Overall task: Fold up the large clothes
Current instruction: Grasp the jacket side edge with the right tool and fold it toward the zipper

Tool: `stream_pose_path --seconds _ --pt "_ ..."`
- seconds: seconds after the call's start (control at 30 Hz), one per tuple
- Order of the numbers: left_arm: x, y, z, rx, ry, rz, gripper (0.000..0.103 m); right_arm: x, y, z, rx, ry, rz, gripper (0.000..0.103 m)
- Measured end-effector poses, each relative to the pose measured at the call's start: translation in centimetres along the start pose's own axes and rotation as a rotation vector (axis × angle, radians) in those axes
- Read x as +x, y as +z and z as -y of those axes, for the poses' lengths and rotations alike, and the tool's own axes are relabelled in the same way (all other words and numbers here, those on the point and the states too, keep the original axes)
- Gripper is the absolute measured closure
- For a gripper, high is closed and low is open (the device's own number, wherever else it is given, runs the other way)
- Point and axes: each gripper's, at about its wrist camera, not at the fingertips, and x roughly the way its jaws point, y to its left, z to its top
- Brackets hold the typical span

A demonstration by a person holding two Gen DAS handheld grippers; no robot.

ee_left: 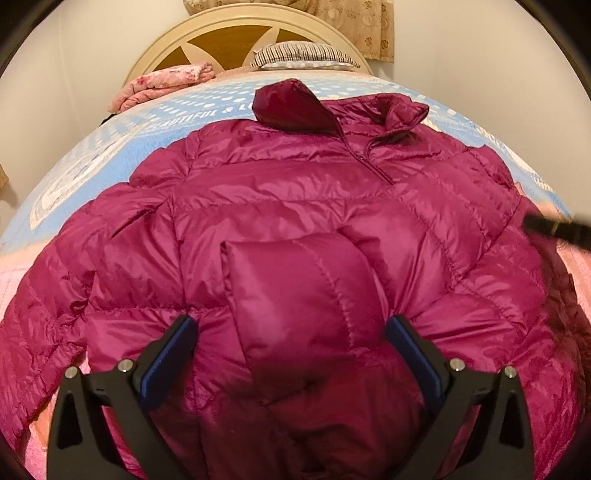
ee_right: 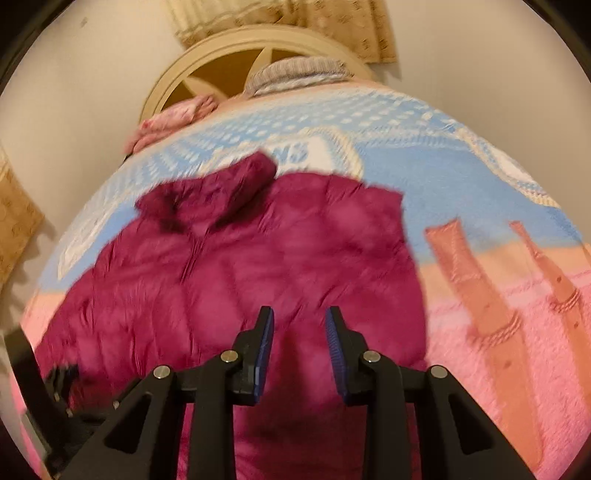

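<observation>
A large magenta puffer jacket [ee_left: 295,206] lies front up on the bed, collar toward the headboard, with a sleeve end folded across its middle [ee_left: 295,288]. My left gripper [ee_left: 291,332] is wide open just above the lower front of the jacket, its fingers either side of the folded sleeve. In the blurred right wrist view the jacket [ee_right: 258,258] lies ahead and left. My right gripper [ee_right: 299,325] is open with a narrower gap, above the jacket's right part and empty. A dark tip of the right gripper shows at the left wrist view's right edge [ee_left: 554,229].
The bed cover [ee_right: 443,192] is blue toward the headboard and pink nearer me, with orange shapes [ee_right: 480,295] on the right. A folded pink quilt [ee_left: 162,86] and a striped pillow [ee_left: 303,55] lie by the cream headboard [ee_left: 240,33]. Walls close in on both sides.
</observation>
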Motion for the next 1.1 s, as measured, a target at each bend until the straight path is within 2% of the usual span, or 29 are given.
stream_pose_path --seconds 0.07,0.17,0.27,0.37,0.4,0.5,0.6,0.7,0.77,0.83,0.87,0.97,1.03,1.1 --pt "0.0 0.1 0.0 -0.001 -0.001 0.001 0.0 1.3 -1.1 0.5 0.02 -0.003 -0.036 0.073" --pt "0.1 0.1 0.0 -0.001 -0.001 0.0 0.0 2.1 -2.4 1.3 0.031 0.026 -0.015 0.073" --pt "0.2 0.1 0.0 -0.001 0.0 -0.003 0.0 2.1 -2.5 1.1 0.012 0.002 -0.015 0.072" --pt "0.2 0.1 0.1 -0.002 0.001 0.0 0.0 1.3 -1.6 0.7 0.025 -0.016 -0.03 0.073" --pt "0.2 0.1 0.1 0.0 0.003 0.002 0.0 0.7 -0.9 0.6 0.028 0.019 -0.007 0.073" --pt "0.2 0.0 0.1 0.002 0.006 0.003 0.0 -0.1 1.7 0.3 0.022 0.028 0.09 0.073" --pt "0.2 0.1 0.1 0.0 0.006 0.005 0.0 2.3 4.7 2.1 0.126 0.09 0.073 0.073" --pt "0.2 0.0 0.1 -0.002 0.004 0.005 0.0 4.7 6.4 3.2 0.145 0.054 0.097 0.073" --pt "0.1 0.0 0.0 -0.004 0.0 0.006 0.0 6.6 6.6 4.1 0.155 0.038 0.057 0.073" --pt "0.2 0.0 0.0 -0.007 -0.006 0.004 0.0 8.3 6.2 5.5 0.202 0.071 0.006 0.073" --pt "0.2 0.0 0.0 -0.008 -0.007 0.004 0.0 8.6 5.9 6.2 0.235 0.106 0.016 0.072" --pt "0.3 0.0 0.1 -0.006 -0.004 0.002 0.0 8.8 5.5 6.8 0.248 0.137 0.037 0.073" --pt "0.3 0.0 -0.1 -0.01 -0.008 0.001 0.0 9.0 5.7 6.5 0.239 0.124 0.03 0.073" --pt "0.3 0.0 -0.1 -0.012 -0.008 0.001 0.0 8.4 6.0 5.1 0.171 0.037 0.009 0.073"
